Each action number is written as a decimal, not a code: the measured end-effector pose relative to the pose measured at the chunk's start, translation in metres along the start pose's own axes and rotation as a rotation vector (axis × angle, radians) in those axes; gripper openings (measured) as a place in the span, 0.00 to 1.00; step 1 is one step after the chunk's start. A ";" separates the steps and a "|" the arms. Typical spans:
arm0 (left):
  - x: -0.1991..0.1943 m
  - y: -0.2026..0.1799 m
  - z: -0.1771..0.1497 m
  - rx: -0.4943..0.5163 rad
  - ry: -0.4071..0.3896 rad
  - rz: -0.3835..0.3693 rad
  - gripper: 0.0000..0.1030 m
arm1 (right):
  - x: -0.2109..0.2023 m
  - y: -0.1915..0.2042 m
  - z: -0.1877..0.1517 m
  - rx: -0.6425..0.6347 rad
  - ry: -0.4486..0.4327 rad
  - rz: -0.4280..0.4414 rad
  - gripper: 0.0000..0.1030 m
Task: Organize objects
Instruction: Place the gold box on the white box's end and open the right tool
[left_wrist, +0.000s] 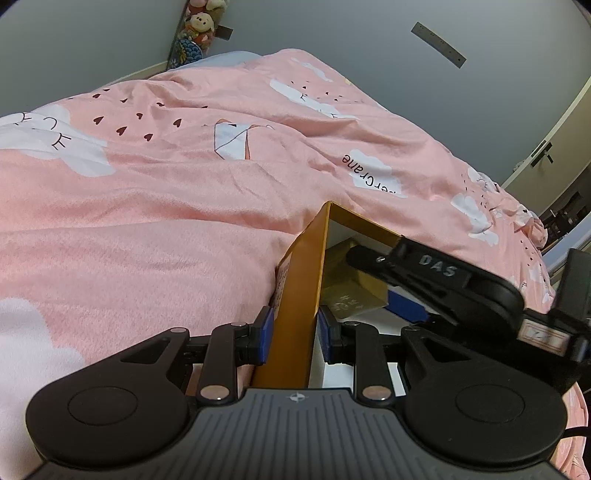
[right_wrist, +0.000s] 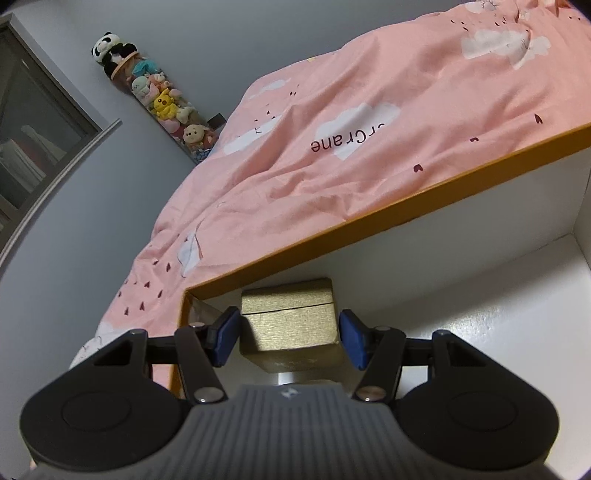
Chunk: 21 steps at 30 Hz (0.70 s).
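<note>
An orange box with a white inside lies open on the pink bedspread. My left gripper is shut on its near side wall, one blue pad on each face. A small gold box hangs tilted inside the orange box's corner, just above the white floor. My right gripper is shut on it, its blue pads pressing on both sides. In the left wrist view the gold box shows behind the wall, with a black finger of the right gripper over it.
The rumpled bedspread with cloud prints covers the bed beyond the orange rim. A tall column of plush toys stands at the grey wall by a window. A door shows at the far right.
</note>
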<state>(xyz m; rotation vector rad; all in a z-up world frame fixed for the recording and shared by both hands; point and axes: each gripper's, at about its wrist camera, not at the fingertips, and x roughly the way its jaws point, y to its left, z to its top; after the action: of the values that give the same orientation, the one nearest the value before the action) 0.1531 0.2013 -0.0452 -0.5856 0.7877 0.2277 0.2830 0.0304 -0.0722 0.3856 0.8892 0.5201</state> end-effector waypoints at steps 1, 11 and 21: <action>0.000 0.001 0.000 -0.001 0.001 -0.001 0.29 | 0.003 0.000 0.000 -0.004 0.006 -0.004 0.59; 0.002 0.001 0.001 0.000 0.006 0.003 0.29 | 0.024 0.002 -0.001 -0.025 0.119 0.018 0.57; 0.001 0.003 -0.004 -0.005 0.010 -0.006 0.29 | 0.005 -0.011 0.005 -0.011 0.202 0.038 0.40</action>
<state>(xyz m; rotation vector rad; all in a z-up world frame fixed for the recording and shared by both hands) 0.1504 0.2012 -0.0490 -0.5938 0.7946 0.2211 0.2926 0.0242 -0.0783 0.3439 1.0750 0.6060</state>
